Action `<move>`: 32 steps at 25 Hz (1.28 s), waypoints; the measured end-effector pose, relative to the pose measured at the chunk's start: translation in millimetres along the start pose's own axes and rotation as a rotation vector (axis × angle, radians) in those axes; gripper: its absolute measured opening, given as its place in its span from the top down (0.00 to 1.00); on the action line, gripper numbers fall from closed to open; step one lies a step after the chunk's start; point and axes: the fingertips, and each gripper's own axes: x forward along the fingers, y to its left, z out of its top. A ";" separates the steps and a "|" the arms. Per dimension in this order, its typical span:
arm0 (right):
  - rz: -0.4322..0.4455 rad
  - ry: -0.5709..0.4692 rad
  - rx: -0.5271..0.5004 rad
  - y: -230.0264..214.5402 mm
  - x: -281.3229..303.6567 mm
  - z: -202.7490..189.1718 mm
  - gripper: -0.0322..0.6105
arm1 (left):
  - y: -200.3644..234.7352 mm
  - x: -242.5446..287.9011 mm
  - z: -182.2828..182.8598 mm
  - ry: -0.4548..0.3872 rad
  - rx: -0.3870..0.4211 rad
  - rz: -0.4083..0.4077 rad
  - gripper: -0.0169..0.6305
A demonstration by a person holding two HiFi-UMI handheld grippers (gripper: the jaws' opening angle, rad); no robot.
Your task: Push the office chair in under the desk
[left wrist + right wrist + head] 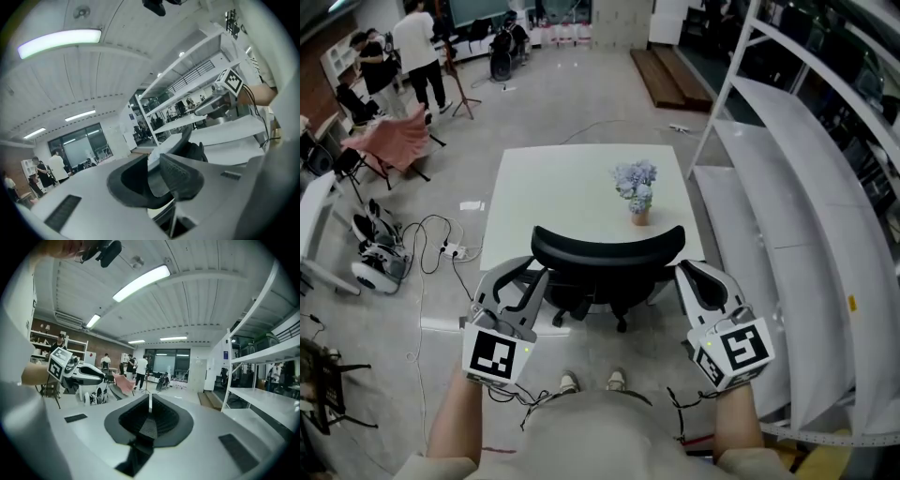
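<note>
Tucking the black office chair home looks nearly done. Its seat already sits under the near edge of the white desk, and only the curved backrest stands out toward the person. To finish well, I judge that both claws should press evenly on the two ends of the backrest. That way the chair rolls straight in, without swivelling or bumping the desk, where a small potted flower stands just beyond the chair. The left gripper hangs just left of the chair's backrest and the right gripper just right of it. Neither seems to touch it, though the steep head view leaves that unsure. The left gripper's jaws stand partly apart with nothing between them. The right gripper's jaws are drawn together on nothing, which suits pushing with a closed tip. White shelving runs close along the chair's right side.
</note>
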 end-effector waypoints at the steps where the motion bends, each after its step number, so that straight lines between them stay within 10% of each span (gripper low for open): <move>1: -0.002 -0.026 -0.003 0.6 -4.0 10.5 0.91 | 3.8 -3.1 12.8 -0.032 0.010 0.012 0.85; 8: -0.050 -0.210 -0.001 1.9 -34.6 82.8 0.94 | 25.9 -28.0 66.7 -0.123 -0.122 0.083 0.91; 16: -0.069 -0.326 -0.023 12.2 -57.4 124.0 0.94 | 43.0 -57.5 102.4 -0.183 -0.086 0.120 0.96; 32: -0.060 -0.114 0.004 13.2 -20.9 43.1 0.94 | 18.3 -44.2 41.1 -0.088 -0.165 0.086 0.96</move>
